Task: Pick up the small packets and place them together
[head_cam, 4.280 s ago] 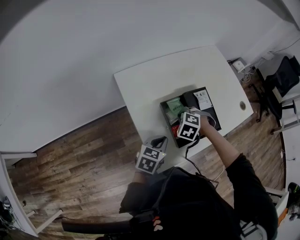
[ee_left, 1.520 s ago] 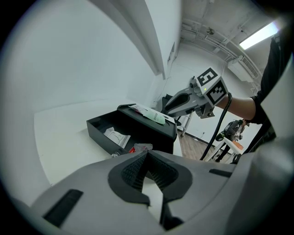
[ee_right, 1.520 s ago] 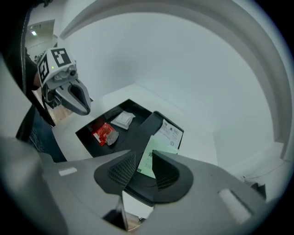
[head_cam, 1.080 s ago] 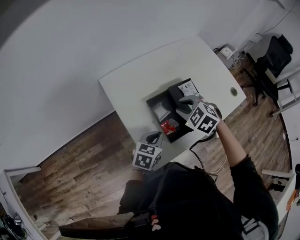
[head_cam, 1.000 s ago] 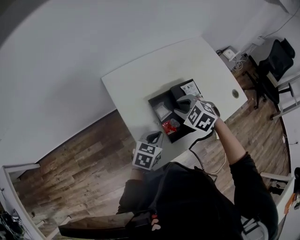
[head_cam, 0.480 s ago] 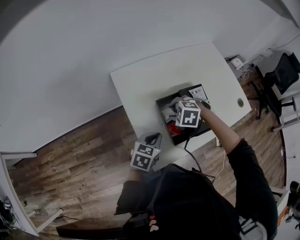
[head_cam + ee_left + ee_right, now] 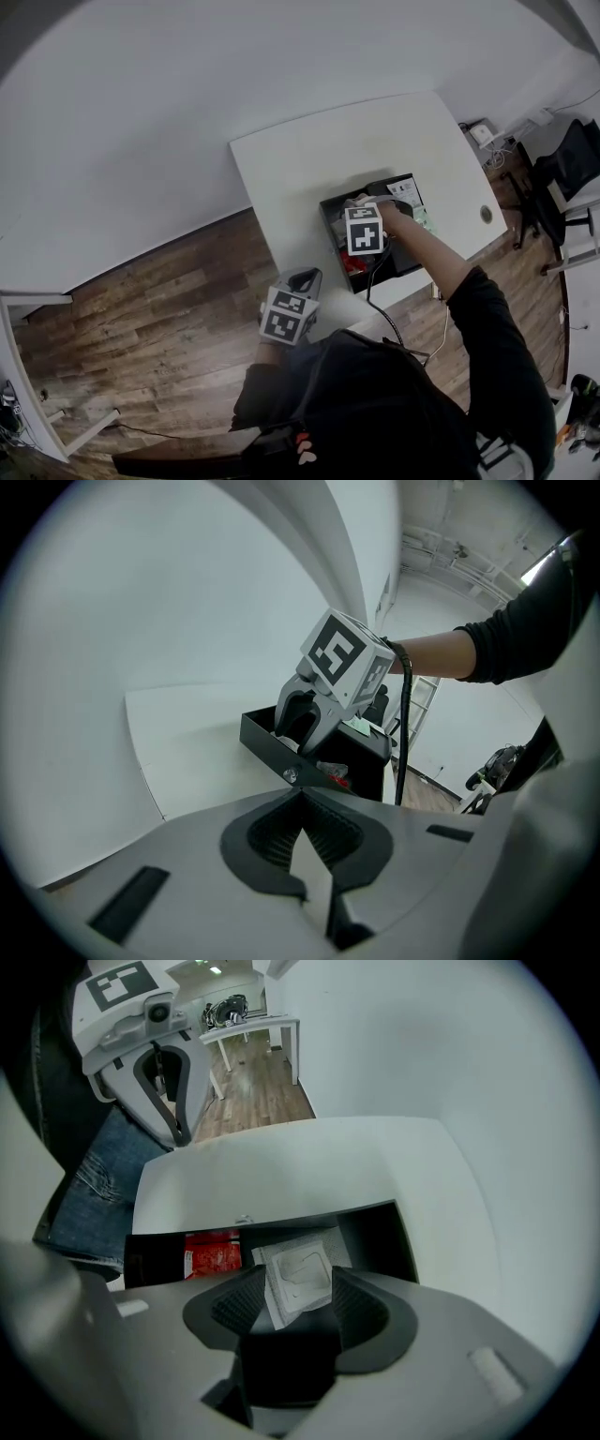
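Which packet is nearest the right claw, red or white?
The white packet: it sits between the right claw's jaws, which have just been opening. The red packet lies off to one side in the black tray.

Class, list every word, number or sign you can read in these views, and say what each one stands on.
No text here is legible.
Red packet: print too blurred to read.
White label in the tray: print too small.
White packet: no print visible.
Marker cubes: black-and-white square patterns only, no letters.
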